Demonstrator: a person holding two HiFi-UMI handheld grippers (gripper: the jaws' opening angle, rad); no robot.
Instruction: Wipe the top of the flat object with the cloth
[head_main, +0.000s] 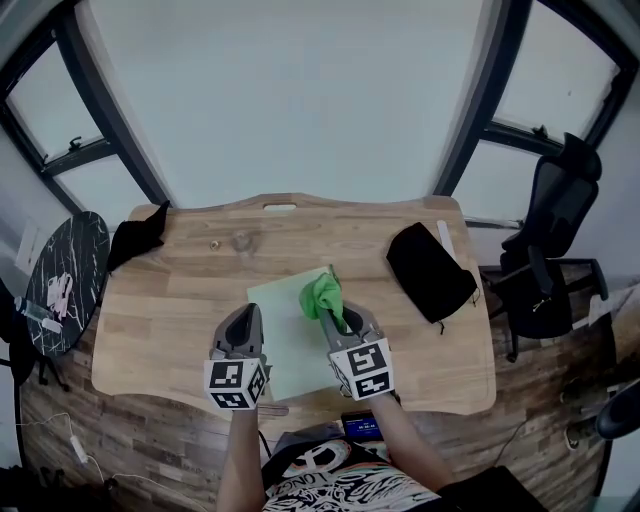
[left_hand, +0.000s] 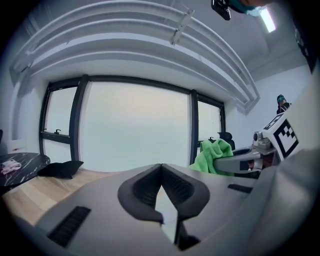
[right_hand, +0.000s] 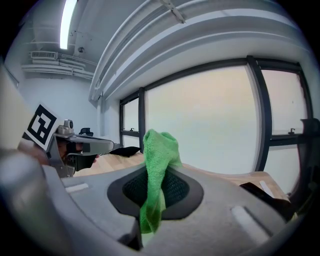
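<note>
A pale green flat sheet (head_main: 285, 335) lies on the wooden table (head_main: 180, 300) in front of me. My right gripper (head_main: 334, 312) is shut on a bright green cloth (head_main: 323, 295), held above the sheet's right part; the cloth (right_hand: 157, 165) sticks up and hangs down between its black pads. My left gripper (head_main: 243, 325) is shut with nothing in it, held above the sheet's left edge. From the left gripper view the cloth (left_hand: 212, 155) shows off to the right, and the left gripper (left_hand: 161, 172) has its pads touching.
A black pouch (head_main: 430, 270) lies on the table's right part with a white strip (head_main: 445, 238) beside it. A black cloth (head_main: 138, 238) sits at the far left corner. A round dark side table (head_main: 65, 280) stands left, an office chair (head_main: 555, 240) right. Large windows rise beyond the table.
</note>
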